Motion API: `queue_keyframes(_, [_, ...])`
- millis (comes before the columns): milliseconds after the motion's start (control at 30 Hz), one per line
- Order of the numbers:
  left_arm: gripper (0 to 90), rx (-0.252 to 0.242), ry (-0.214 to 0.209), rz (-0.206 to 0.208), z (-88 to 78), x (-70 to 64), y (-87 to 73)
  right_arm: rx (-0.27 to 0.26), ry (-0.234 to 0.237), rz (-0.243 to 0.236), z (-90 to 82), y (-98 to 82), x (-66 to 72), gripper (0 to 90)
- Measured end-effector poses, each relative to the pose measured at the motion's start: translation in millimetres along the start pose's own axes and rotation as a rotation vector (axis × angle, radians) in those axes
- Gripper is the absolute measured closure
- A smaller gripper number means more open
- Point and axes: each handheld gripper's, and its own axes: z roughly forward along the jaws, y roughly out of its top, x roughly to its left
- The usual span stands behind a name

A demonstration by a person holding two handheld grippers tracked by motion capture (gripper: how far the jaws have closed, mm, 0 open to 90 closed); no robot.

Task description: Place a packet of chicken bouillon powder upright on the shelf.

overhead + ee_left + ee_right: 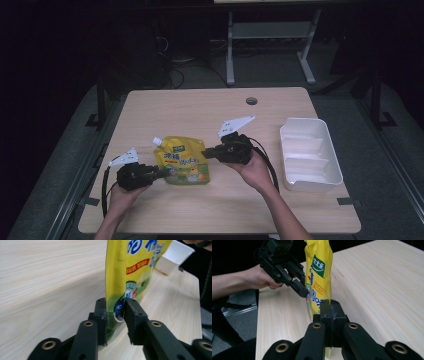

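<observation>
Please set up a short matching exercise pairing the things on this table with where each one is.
1. yellow pouch
2. white tray
3. left gripper
4. round hole

A. at the table's right edge
B. near the table's far edge
C. clamped on the pouch's left edge
D. held between both grippers

Pairs: 1-D, 2-A, 3-C, 4-B

Light wood-grain desk point(210, 107) with a round cable grommet point(251, 101) near its far edge; white rectangular plastic tray point(330, 170) with ridged compartments at the right side of the desk; white metal legs of a second table point(230, 50) on the dark floor beyond.
</observation>
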Motion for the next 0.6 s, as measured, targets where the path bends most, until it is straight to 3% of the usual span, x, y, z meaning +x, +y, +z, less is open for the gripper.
queue_keyframes(33, [75.3,0.015,-0.011,0.029,1.3,-3.8,1.2,-0.002,0.005,0.001,-3.4,-6.2,-1.4,90.0])
queue_keyframes(233, [77.7,0.042,-0.027,0.099,4.8,-14.3,3.4,-0.032,0.054,0.025,-13.1,-17.4,-4.8,87.2])
queue_keyframes(300, [78.0,0.046,-0.031,0.108,5.2,-15.5,3.6,-0.024,0.052,0.026,-13.1,-17.6,-5.1,86.1])
queue_keyframes(367, [78.3,0.047,-0.032,0.113,5.9,-17.2,3.9,0.021,0.048,0.022,-8.9,-18.1,-5.1,80.1])
queue_keyframes(600, [78.7,0.052,-0.035,0.128,6.0,-18.7,4.1,0.030,0.063,0.016,1.7,-15.9,-4.7,74.1])
